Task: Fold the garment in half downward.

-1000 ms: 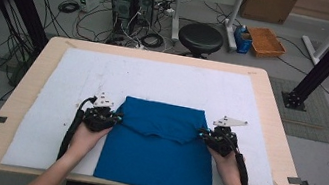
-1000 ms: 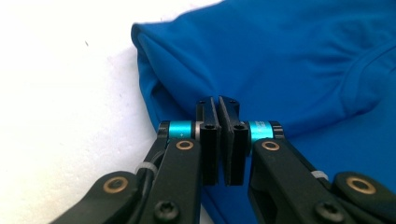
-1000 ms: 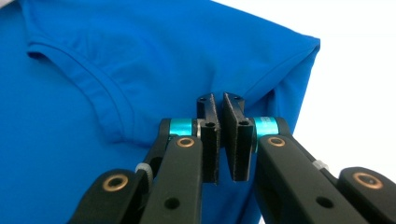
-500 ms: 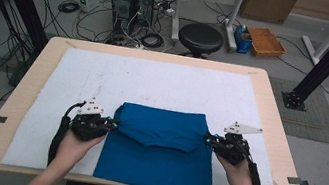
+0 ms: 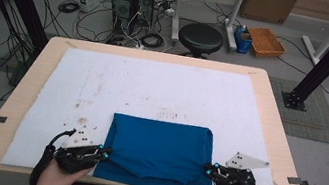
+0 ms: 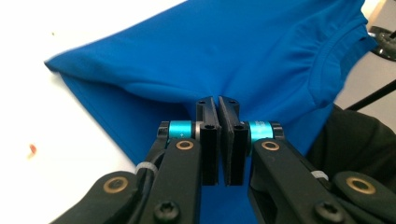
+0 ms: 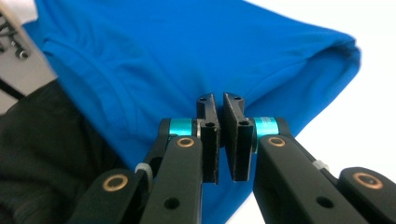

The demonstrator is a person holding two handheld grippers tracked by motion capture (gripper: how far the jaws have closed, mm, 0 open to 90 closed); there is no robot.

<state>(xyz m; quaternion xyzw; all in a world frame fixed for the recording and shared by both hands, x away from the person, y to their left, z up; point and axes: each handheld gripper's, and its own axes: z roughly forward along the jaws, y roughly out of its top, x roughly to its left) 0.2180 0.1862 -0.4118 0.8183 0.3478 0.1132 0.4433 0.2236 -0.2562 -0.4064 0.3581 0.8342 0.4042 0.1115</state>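
White padding covers the counter [image 5: 269, 120], and the blue shirt [image 5: 158, 147] lies at its near edge, folded, long axis left-right across the person. Left tool [image 5: 104, 152] pinches the fabric's left side, jaws nearly closed on cloth; right tool [image 5: 210, 170] does the same on the right side. Collar end hangs toward the person between both tools. Each hand is equally near its own side, so I'd guess the next fold needs both moving together.
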